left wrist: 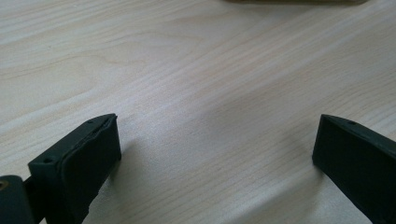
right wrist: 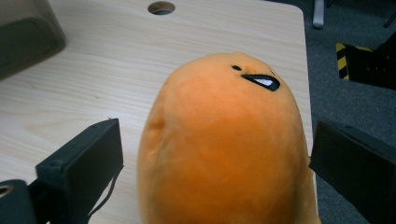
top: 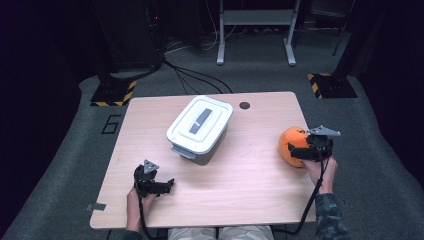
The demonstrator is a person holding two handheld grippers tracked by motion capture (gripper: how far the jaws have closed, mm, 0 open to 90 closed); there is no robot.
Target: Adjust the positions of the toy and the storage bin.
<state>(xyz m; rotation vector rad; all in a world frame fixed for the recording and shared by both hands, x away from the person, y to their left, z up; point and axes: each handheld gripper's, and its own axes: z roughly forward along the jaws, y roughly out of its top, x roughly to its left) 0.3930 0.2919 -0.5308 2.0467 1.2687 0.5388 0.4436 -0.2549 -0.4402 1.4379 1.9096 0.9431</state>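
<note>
orange plush toy [right wrist: 224, 144] sits between right gripper [right wrist: 215, 154] spread jaws, unpinched; left gripper [left wrist: 215, 154] gapes

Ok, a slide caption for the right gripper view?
Right gripper open around an orange plush toy near the table edge.

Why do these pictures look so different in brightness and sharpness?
High view: the table is lit, the room around it dark. Left gripper view: jaws cast soft shadows on pale wood. Right gripper view: the orange plush toy sits close, its near part slightly soft.
</note>
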